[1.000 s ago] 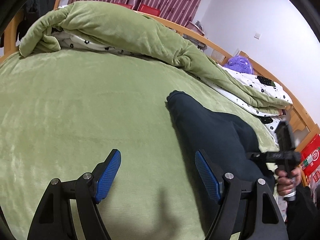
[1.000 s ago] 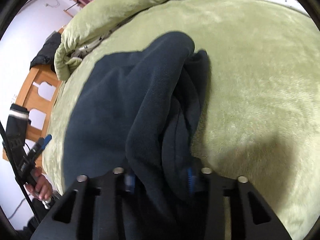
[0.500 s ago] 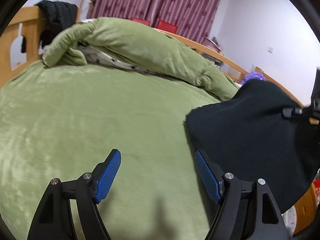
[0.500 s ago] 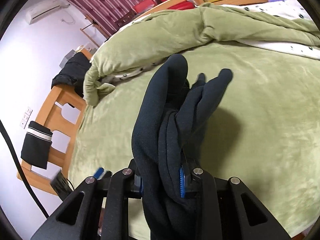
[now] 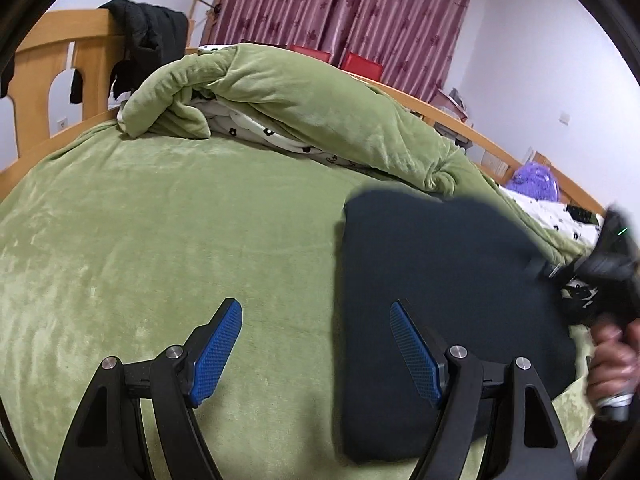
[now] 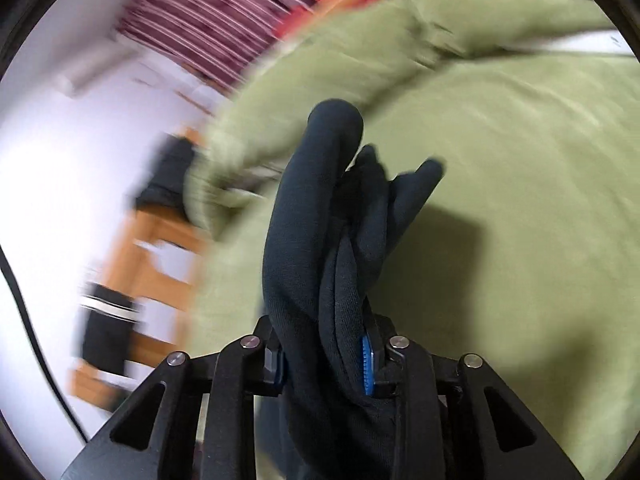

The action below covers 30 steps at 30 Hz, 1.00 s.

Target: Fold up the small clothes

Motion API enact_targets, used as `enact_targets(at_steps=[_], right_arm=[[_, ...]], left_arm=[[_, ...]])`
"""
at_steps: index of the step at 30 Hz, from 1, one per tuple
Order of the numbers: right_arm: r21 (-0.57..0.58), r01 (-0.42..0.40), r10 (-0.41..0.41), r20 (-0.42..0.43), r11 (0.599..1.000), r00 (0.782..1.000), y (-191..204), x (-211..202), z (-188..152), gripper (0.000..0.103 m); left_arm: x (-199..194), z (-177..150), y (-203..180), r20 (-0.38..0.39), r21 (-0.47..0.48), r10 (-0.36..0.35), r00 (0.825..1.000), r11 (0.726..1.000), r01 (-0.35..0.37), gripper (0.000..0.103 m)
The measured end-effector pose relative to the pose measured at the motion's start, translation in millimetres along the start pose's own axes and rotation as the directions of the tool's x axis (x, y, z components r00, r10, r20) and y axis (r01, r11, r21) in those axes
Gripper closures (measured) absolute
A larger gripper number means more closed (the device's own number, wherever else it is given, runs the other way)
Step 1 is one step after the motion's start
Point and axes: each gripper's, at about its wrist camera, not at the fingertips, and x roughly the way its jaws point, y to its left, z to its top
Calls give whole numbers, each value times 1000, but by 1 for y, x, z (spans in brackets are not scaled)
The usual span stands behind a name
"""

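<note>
Left wrist view first: we are looking past the left gripper (image 5: 316, 344), whose blue-padded fingers (image 5: 218, 352) are standing wide apart and holding nothing, low in the frame over the bed (image 5: 140, 240). The dark garment (image 5: 440, 300) is filling the right half of the frame as a broad, soft-edged slab, partly resting on the plush green bed cover, with its far right edge lifted toward the right gripper (image 5: 600, 272) and the hand (image 5: 612, 360) holding it. We are judging the folding as under way: the cloth is looking doubled and fairly squared, yet it is not lying flat and released. A rumpled green blanket (image 5: 300, 112) and spotted white bedding (image 5: 280, 140) are piling up along the upper middle, under maroon curtains (image 5: 360, 12).

Right wrist view next: we are seeing the right gripper (image 6: 326, 364) pinching several thick, knit-like layers of the dark garment (image 6: 316, 240), which is rising in rounded rolls through the centre. The background is blurring heavily at the left.
</note>
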Motion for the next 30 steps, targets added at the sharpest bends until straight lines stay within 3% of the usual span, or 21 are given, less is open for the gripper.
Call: enact_targets(at_steps=[2, 3, 6, 10, 13, 15, 17, 19, 21, 25, 27, 30], right_arm=[[-37, 206, -207, -53, 978, 977, -30, 19, -3, 73], [-70, 264, -268, -61, 962, 961, -39, 23, -4, 71], [-147, 239, -243, -10, 960, 970, -41, 8, -5, 68], [-320, 362, -331, 148, 876, 932, -8, -4, -6, 68], [-329, 329, -303, 129, 885, 944, -8, 8, -1, 68], [-294, 338, -322, 102, 894, 941, -18, 29, 5, 72], [-287, 329, -306, 123, 900, 944, -26, 37, 5, 90], [-302, 317, -280, 158, 899, 947, -23, 37, 6, 91], [-315, 314, -264, 191, 896, 945, -20, 35, 6, 92], [-327, 397, -357, 176, 858, 917, -32, 55, 4, 92], [-305, 408, -379, 150, 861, 913, -40, 60, 4, 90], [-287, 419, -388, 160, 861, 908, -37, 48, 4, 77]], left_arm=[[3, -1, -7, -4, 35, 7, 1000, 999, -7, 28], [5, -1, -12, -9, 53, 5, 1000, 999, -5, 28], [10, -3, -22, -24, 81, -5, 1000, 997, 7, 28], [17, -6, -29, -48, 94, -7, 999, 995, 11, 28], [21, -9, -32, -58, 96, -3, 998, 995, 9, 28], [23, -11, -33, -61, 100, 1, 998, 995, 5, 28], [25, -13, -33, -74, 95, -3, 997, 995, 10, 28], [28, -13, -31, -88, 83, -12, 996, 996, 20, 28], [30, -14, -29, -97, 66, -19, 995, 997, 25, 28], [32, -16, -28, -99, 61, -5, 995, 998, 11, 28], [32, -17, -30, -99, 64, -4, 995, 998, 11, 28], [32, -18, -33, -99, 69, -15, 995, 997, 22, 28]])
